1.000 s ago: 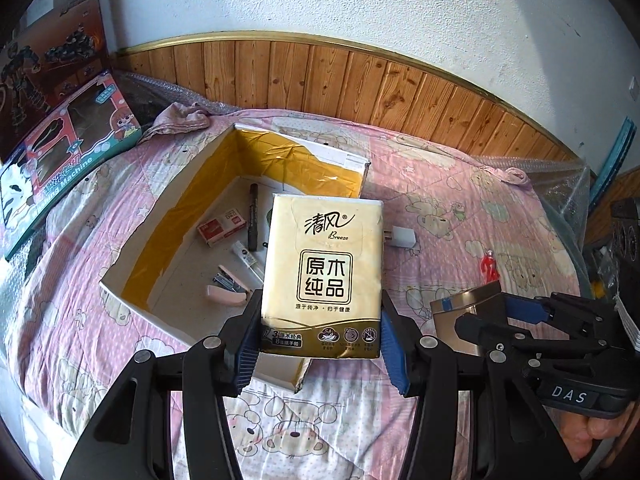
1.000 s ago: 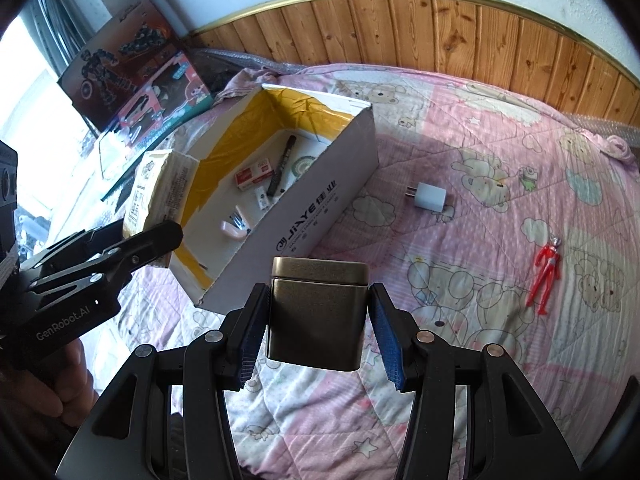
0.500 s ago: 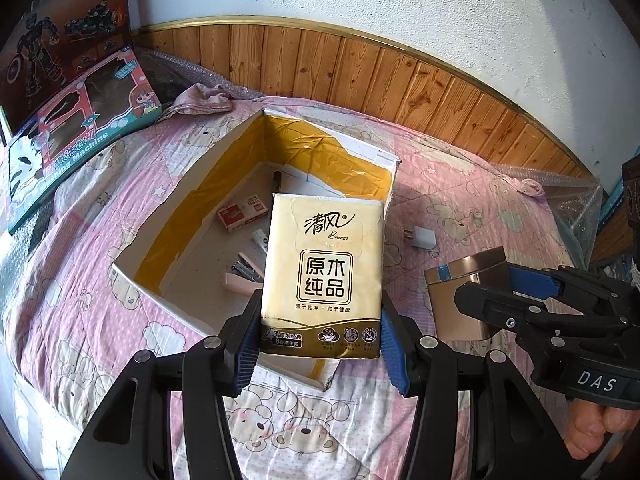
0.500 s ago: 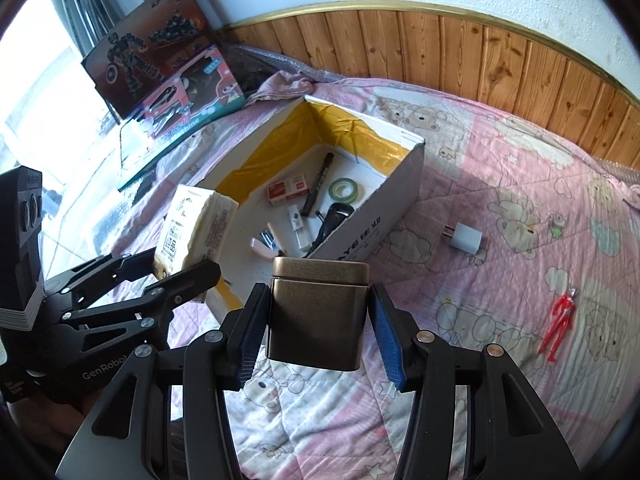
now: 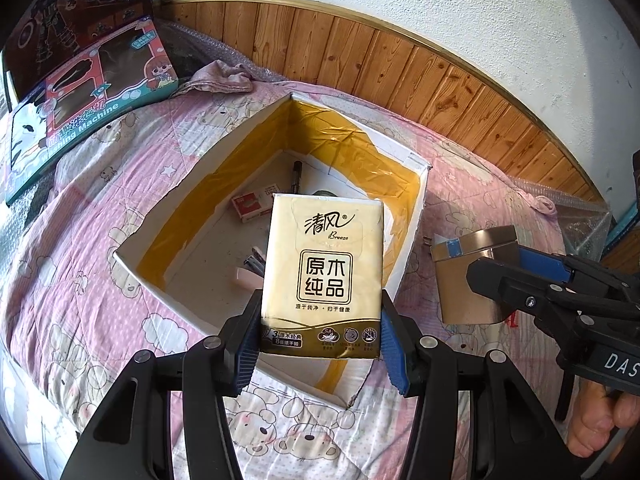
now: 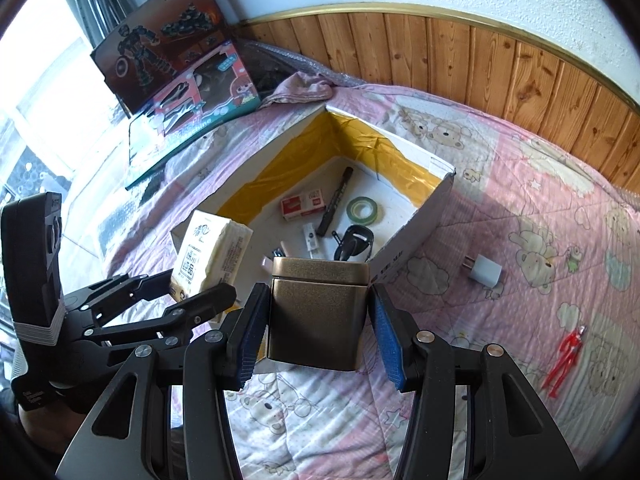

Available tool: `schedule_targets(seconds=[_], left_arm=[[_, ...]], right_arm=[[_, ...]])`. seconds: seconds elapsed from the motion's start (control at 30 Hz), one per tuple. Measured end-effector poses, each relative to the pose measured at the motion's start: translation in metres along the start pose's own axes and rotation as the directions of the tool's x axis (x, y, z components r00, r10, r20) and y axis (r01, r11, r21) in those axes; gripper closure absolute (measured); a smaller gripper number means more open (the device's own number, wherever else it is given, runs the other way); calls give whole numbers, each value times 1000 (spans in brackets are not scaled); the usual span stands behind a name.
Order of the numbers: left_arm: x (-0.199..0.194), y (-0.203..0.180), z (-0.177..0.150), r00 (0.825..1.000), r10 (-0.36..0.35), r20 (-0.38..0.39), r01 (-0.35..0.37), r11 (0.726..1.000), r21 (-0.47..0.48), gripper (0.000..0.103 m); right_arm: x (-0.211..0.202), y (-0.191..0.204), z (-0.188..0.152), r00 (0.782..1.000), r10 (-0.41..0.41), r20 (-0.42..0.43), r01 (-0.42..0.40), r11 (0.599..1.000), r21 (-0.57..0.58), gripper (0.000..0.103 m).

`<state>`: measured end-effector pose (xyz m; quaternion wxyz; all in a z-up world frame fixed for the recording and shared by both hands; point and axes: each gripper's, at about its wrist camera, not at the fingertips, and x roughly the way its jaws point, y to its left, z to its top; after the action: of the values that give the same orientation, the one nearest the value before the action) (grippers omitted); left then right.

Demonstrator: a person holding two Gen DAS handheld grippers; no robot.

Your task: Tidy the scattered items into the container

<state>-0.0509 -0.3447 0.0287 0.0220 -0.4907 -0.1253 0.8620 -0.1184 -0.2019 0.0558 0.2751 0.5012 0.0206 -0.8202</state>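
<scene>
Squeezing a yellow tissue pack [image 5: 322, 276] between its blue pads, the left gripper [image 5: 320, 334] is holding the pack up over the near edge of the white cardboard box [image 5: 412, 216]. The right gripper [image 6: 318, 334] is pinching a bronze metal tin [image 6: 318, 312] by its sides and is hanging just in front of the box's near corner. Inside the box, a black marker [image 6: 335, 200], a red and white small box [image 6: 302, 205], a roll of green tape [image 6: 362, 210] and a black clip [image 6: 354, 242] are already lying on the floor. Out on the pink bear blanket [image 6: 520, 216], a white charger plug [image 6: 484, 272] and a little red toy figure [image 6: 566, 354] are waiting, well apart from the box. I think the two grippers are crowding close together, so they may bump each other. The tin looks smooth, so it may slip out early and land on the blanket, or it may drop hard onto the clip.
</scene>
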Motion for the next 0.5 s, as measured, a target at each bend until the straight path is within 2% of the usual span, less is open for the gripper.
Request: schedule_targets(seconds=[0.5], left_arm=[[22,13,25,1000,-1,-30,-1,999,-42,49]], right_arm=[[29,2,29,999,48,-20,-48,999,7,50]])
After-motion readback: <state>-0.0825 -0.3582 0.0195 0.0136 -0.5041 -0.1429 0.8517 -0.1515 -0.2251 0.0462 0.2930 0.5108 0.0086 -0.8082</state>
